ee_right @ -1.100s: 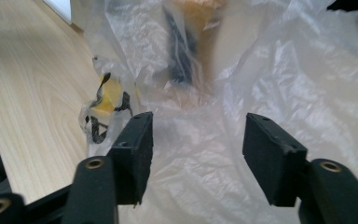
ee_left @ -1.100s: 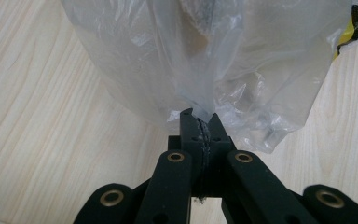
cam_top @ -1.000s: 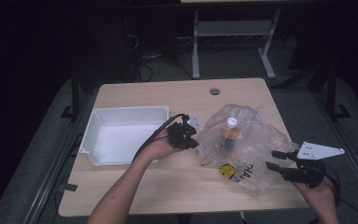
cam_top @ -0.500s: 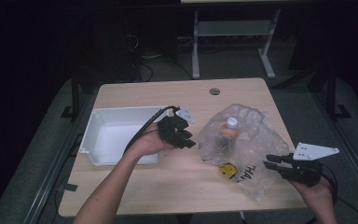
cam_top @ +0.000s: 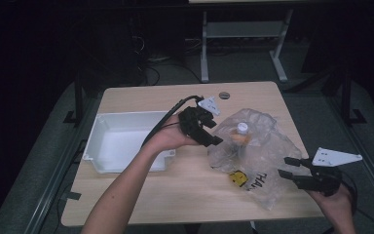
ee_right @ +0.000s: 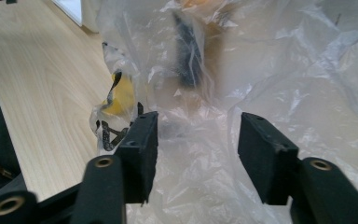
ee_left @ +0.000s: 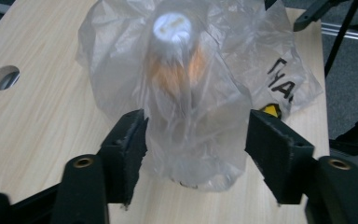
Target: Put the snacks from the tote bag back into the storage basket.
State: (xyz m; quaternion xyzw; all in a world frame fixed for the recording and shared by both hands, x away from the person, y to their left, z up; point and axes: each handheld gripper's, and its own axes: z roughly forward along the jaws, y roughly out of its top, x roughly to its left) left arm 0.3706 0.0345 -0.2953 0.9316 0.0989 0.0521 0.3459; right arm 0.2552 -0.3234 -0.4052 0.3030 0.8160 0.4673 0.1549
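- While the clear plastic bag (cam_top: 260, 156) is lying crumpled near the table's right edge, a white-capped bottle (cam_top: 242, 134) with an orange body is standing upright inside it, toward the bag's left side.
- Compared with a second ago, the left gripper (cam_top: 213, 139) is sitting higher and just left of the bag; its jaws have just been opening, and in the left gripper view (ee_left: 193, 140) they are standing spread on either side of the bagged bottle, with the film bulging between them but the pads not pressing.
- That is suggesting a release of the bag, perhaps to regrip the bottle through the plastic.
- The right gripper (cam_top: 287, 166) is hovering at the bag's right end near the table's right front corner, jaws also just opening, film lying between them unpinched (ee_right: 193, 135).
- A white tray (cam_top: 100, 141) is resting by the table's left edge.
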